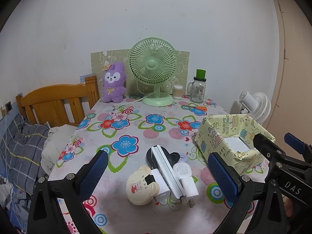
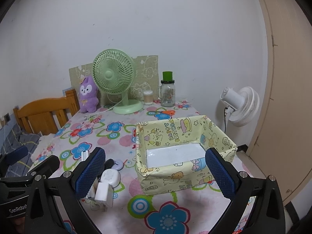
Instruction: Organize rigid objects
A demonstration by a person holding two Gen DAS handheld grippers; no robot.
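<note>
Small rigid items (image 1: 165, 177) clustered near front of surface (image 1: 136, 124): cream round case (image 1: 137, 188), white charger (image 1: 188, 185), white flat bar (image 1: 167, 173). Paper-wrapped box (image 2: 185, 150) just right, open-topped, holding nothing visible. Left claw (image 1: 158, 173) spread, straddling cluster. Right claw (image 2: 156, 173) spread, framing box. Green fan (image 1: 153, 67), jar (image 1: 198, 89), plush (image 1: 114, 82) along far edge; open cloth between.

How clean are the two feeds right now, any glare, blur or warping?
Left wrist view: sharp, even indoor light, soft shadow under the pile of small items; fisheye bends the door frame. Right wrist view: equally sharp; mild sheen on the white floor of the box; dark corners from the lens.
</note>
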